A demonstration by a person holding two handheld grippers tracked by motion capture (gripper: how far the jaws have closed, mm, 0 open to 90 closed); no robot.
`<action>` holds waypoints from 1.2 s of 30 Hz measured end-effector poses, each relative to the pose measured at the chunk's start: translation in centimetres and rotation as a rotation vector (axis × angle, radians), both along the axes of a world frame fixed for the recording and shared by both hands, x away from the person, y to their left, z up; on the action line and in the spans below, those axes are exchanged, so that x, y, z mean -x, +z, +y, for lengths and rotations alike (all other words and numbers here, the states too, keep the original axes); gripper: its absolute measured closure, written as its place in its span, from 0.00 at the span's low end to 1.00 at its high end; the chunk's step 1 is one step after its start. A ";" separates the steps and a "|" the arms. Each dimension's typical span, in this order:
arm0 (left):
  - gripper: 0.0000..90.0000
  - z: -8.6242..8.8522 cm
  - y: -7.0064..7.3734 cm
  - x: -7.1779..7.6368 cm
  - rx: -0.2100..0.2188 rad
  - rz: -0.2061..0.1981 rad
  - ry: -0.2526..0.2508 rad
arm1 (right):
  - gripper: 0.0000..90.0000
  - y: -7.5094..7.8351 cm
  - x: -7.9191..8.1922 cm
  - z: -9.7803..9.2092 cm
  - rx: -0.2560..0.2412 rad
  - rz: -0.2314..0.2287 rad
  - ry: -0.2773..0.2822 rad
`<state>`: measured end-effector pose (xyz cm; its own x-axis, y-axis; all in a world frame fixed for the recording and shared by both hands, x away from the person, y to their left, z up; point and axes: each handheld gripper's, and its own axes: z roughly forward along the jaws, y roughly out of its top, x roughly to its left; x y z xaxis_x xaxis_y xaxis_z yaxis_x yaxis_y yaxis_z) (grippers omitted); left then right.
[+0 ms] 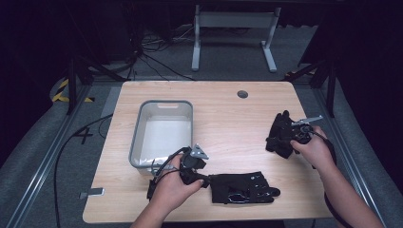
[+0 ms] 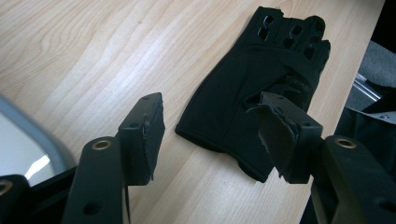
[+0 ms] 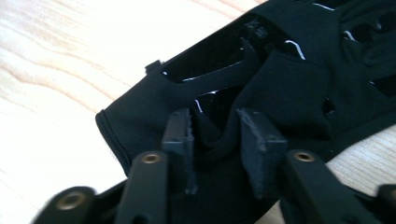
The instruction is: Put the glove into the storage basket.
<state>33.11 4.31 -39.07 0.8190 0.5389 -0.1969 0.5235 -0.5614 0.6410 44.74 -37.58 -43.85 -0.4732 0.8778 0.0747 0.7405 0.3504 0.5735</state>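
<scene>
two black gloves lie on the table (image 1: 228,114): the near glove (image 1: 242,188) flat at lower centre of the high view, the far glove (image 1: 280,135) bunched at right. the left gripper (image 1: 192,164) hovers beside the near glove's cuff, its jaws spread wide and holding nothing. the right gripper (image 3: 217,140) has its jaws closing on a fold of the far glove's fabric (image 3: 224,133), though a gap shows, so a firm grip cannot be told. likely risk: that thin fold slipping free on lifting, or the left jaws pinching only wood. both hands come in from the bottom edge, wrists angled inward. a grey bin (image 1: 138,137) sits at left centre.
</scene>
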 end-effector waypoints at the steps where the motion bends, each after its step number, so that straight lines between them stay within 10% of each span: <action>1: 0.47 -0.1 -0.1 0.0 -0.002 0.001 -0.004 | 0.79 0.0 0.0 0.0 0.000 0.000 0.000; 13: 0.47 -0.4 -0.2 -0.2 0.003 0.001 -0.006 | 0.95 0.5 0.7 0.2 -0.016 -0.047 -0.031; 19: 0.47 -0.4 0.1 -0.2 0.008 -0.007 -0.008 | 0.95 3.3 2.4 1.4 -0.069 -0.127 -0.003; 28: 0.47 -0.7 0.5 -0.4 0.018 -0.018 -0.027 | 0.95 6.9 7.5 5.0 -0.130 -0.203 0.112; 36: 0.47 -1.1 0.7 -0.5 0.018 -0.020 -0.041 | 0.95 6.3 12.7 9.0 -0.132 -0.132 0.221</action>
<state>33.60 3.21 -38.40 0.8443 0.5014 -0.1894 0.4870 -0.5701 0.6617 32.02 -28.58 -37.51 -0.6650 0.7392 0.1068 0.5706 0.4106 0.7112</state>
